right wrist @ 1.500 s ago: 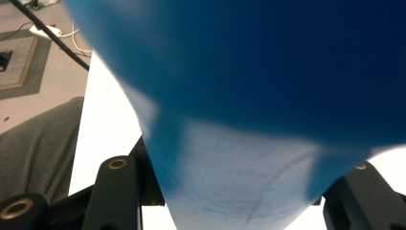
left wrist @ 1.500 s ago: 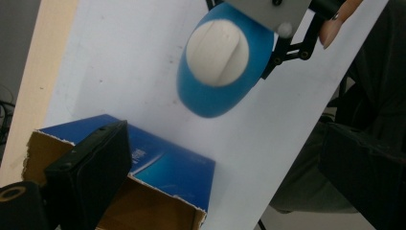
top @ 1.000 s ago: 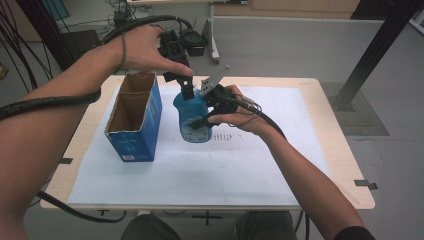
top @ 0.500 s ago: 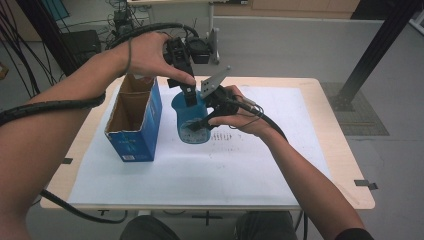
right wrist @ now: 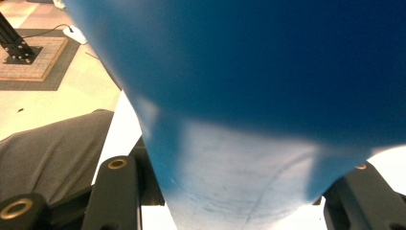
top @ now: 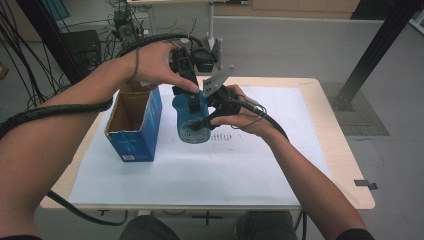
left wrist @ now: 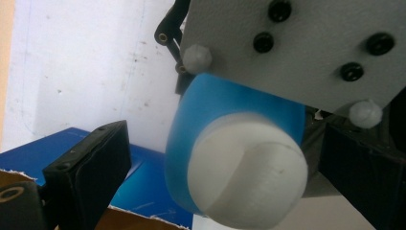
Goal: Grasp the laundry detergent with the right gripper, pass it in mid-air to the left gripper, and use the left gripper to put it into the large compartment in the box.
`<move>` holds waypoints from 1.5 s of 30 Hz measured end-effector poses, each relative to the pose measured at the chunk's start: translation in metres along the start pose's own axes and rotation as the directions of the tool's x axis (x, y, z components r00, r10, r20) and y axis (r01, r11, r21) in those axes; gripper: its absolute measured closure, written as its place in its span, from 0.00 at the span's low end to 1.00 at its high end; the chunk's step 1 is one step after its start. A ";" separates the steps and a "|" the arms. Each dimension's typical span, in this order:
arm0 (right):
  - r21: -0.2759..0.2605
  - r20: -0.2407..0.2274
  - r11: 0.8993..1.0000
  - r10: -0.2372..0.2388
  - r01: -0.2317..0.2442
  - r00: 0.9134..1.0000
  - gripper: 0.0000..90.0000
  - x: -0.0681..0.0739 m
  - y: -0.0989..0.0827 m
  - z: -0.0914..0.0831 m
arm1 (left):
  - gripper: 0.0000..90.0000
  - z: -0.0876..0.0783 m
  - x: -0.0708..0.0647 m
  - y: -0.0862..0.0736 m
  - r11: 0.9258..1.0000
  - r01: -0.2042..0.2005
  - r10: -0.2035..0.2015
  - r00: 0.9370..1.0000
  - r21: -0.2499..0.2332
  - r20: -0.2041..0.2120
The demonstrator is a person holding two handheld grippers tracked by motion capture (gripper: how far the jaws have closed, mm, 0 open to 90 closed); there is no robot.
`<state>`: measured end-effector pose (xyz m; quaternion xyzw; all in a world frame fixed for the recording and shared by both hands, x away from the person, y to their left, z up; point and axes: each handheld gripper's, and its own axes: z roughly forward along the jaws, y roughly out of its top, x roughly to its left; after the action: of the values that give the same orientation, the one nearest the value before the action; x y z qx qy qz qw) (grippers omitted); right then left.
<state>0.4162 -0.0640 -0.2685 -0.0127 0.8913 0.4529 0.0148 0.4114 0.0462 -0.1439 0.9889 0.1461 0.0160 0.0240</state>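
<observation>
R hand-held gripper (top: pixel 202 121) clamped on blue bottle (top: pixel 192 122) body | L hand-held gripper (left wrist: pixel 225 158) open, straddling white cap (left wrist: pixel 246 175) | box (top: pixel 134 127) beside

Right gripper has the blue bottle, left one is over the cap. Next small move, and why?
Probably lower the left gripper and close its jaws on the white cap. The cap sits between the open jaws, untouched, while the right gripper clamps the blue bottle upright beside the open blue box.
</observation>
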 end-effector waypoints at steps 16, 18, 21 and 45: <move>-0.025 0.014 1.000 -0.009 0.009 1.000 0.49 -0.003 0.000 -0.003 | 0.05 0.011 0.000 0.005 1.000 -0.013 0.013 1.000 -0.003 0.000; -0.028 0.017 1.000 -0.012 0.012 1.000 0.49 -0.003 0.000 -0.003 | 0.05 0.011 0.000 0.004 1.000 -0.012 0.012 1.000 -0.010 -0.005; -0.027 0.017 1.000 -0.008 0.008 1.000 0.49 -0.002 0.001 -0.003 | 0.05 0.011 0.000 0.004 1.000 -0.012 0.012 1.000 -0.009 -0.006; -0.028 0.023 1.000 -0.011 0.012 1.000 0.49 0.001 0.004 -0.007 | 0.05 0.009 -0.004 0.007 1.000 -0.021 0.021 1.000 -0.008 -0.004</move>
<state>0.4147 -0.0672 -0.2617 -0.0129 0.8845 0.4656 0.0273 0.4097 0.0376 -0.1525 0.9902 0.1354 0.0188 0.0274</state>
